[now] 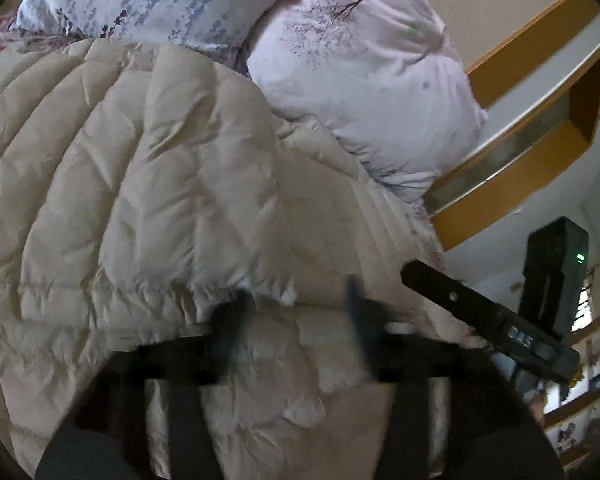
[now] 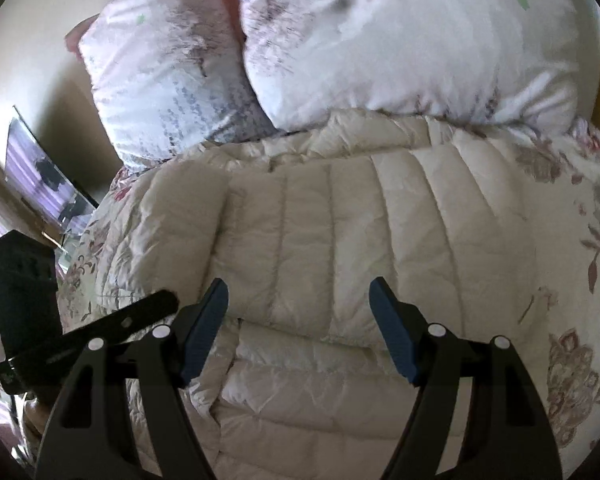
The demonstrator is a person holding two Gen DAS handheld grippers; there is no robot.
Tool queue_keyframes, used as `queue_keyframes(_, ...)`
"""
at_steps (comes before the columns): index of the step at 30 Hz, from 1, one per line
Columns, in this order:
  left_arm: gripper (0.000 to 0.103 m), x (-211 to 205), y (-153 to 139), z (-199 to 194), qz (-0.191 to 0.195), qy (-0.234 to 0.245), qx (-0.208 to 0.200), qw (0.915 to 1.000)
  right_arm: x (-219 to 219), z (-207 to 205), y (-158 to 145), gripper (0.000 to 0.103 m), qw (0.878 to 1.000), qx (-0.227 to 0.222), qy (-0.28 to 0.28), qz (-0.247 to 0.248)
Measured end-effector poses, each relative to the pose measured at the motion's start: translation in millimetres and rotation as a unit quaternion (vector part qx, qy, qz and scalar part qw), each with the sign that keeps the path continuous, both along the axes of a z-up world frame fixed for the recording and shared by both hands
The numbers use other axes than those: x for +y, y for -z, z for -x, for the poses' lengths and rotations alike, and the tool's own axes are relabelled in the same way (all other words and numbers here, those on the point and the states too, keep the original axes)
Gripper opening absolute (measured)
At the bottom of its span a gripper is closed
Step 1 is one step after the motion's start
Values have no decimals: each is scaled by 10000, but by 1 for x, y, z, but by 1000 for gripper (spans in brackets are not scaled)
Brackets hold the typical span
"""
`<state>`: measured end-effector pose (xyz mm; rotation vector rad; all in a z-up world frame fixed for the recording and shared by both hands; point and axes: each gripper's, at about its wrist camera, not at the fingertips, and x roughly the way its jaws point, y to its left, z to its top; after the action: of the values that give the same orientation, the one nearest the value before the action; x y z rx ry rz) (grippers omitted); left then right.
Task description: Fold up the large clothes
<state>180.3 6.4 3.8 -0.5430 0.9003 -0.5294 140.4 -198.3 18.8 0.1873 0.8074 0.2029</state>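
Currently the cream puffer jacket (image 2: pixel 340 240) lies folded on the flowered bedspread (image 2: pixel 580 240), pillows (image 2: pixel 380 60) at 12 o'clock. Right gripper (image 2: pixel 300 320) gapes wide, empty; left gripper (image 1: pixel 300 312), blurred, looks parted and empty. Risk: slick, puffy layers may spring open or slide when pinched.

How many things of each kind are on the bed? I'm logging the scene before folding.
Beige quilted jacket: 1
Floral pillows: 2
Flowered bedspread: 1
Claws above it, left claw and right claw: 2
Total: 6
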Motion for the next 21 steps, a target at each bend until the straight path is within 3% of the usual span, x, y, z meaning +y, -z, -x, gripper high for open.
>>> queue_keyframes(4,69,39,-10,29,-38,-245,-363,9990,31,4,-11,73,9976,-367,-526,266)
queue_keyframes(7,70,73,-11,45,-497,-740,-505,9947,77,11,-15,73,9878,-687,-1167,774)
queue_keyframes(9,70,93,-8,53,-948,-1135,-444,9880,111,15,-13,73,9763,-895,-1554,1214)
queue_keyframes(11,71,108,-4,58,-1150,-1326,-388,9837,146,19,-8,72,9605,-1115,-1907,1694)
queue_keyframes(14,72,116,1,57,-1293,-1451,-296,9805,182,19,5,72,9402,-1340,-2070,2351)
queue_keyframes(17,74,120,3,57,-1309,-1479,-285,9799,196,15,17,72,9295,-1416,-1960,2784)
queue_keyframes(18,75,121,4,58,-1340,-1475,-297,9795,200,10,22,69,9283,-1408,-1834,2913)
queue_keyframes(20,77,119,4,59,-1400,-1461,-322,9788,196,-1,24,51,9326,-1318,-1589,2960)
queue_keyframes(21,77,116,5,57,-1422,-1445,-329,9787,191,-4,25,32,9372,-1245,-1494,2895)
